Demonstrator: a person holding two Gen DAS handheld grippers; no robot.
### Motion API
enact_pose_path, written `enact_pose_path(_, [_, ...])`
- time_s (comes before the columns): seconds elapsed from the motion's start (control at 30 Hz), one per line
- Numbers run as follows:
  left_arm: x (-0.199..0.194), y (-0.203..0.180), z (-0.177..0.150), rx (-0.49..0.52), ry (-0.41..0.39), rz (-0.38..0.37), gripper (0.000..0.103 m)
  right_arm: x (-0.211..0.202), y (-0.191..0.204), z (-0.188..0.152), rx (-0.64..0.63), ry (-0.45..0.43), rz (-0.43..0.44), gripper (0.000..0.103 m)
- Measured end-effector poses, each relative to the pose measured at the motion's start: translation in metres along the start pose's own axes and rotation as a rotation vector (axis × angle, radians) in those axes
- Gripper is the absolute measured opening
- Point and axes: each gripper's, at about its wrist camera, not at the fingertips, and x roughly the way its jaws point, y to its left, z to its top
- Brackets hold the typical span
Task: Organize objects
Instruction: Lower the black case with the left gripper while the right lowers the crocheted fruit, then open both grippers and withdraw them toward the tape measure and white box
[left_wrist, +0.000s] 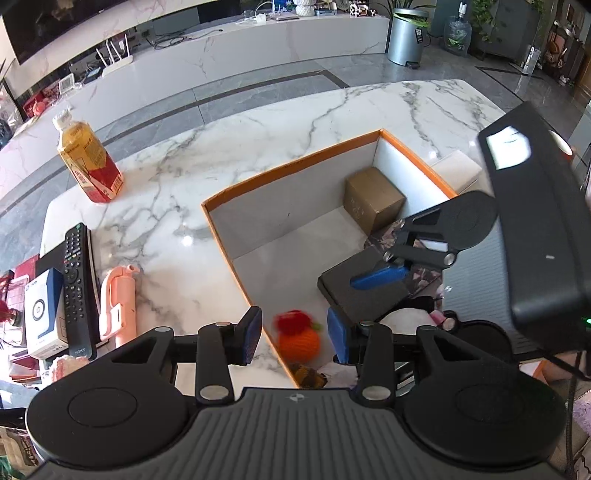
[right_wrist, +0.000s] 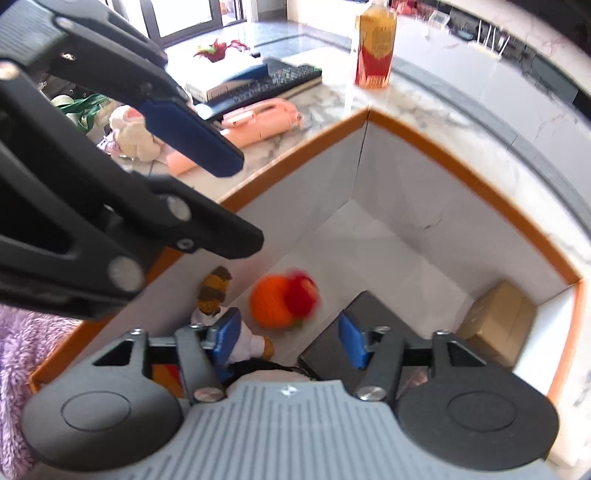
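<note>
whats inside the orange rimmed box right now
Inside the orange-rimmed box: an orange and red knitted fruit, a brown cardboard box, a black flat box and a small striped doll. The near corner is hidden by the tongs.

I see bare floor across the far half of the orange-rimmed box (left_wrist: 295, 162), open from above. A cardboard carton (left_wrist: 373, 199) blocks its far right corner; a black case (left_wrist: 354, 295) and knitted orange toy (right_wrist: 280, 304) crowd the near side.
</note>
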Motion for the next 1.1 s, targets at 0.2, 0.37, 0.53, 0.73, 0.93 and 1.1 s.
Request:
enact_pose_path(0.2, [-0.017,-0.025,0.003,0.05,-0.046,-0.034,0.046,-0.05,-0.009,-0.013,-0.013,-0.095,-0.058,0.062])
enact_pose_path(0.37, [-0.022,-0.06,0.013,0.142,-0.087,-0.087,0.046,-0.095,-0.03,-0.031,-0.009,-0.13,-0.096,0.061])
enact_pose_path(0.53, [-0.017,-0.101,0.031,0.255,-0.127,-0.147,0.046,-0.125,-0.059,-0.058,-0.029,-0.128,-0.175,0.056])
enact_pose_path(0.73, [0.012,-0.145,0.055,0.337,-0.111,-0.215,0.046,-0.142,-0.109,-0.11,0.002,-0.04,-0.263,0.052])
enact_pose_path(0.93, [0.061,-0.187,0.08,0.389,-0.044,-0.274,0.046,-0.127,-0.162,-0.164,0.167,0.027,-0.243,0.044])
enact_pose_path(1.1, [0.108,-0.222,0.091,0.467,0.011,-0.313,0.055,-0.109,-0.19,-0.188,0.223,0.074,-0.241,0.028])
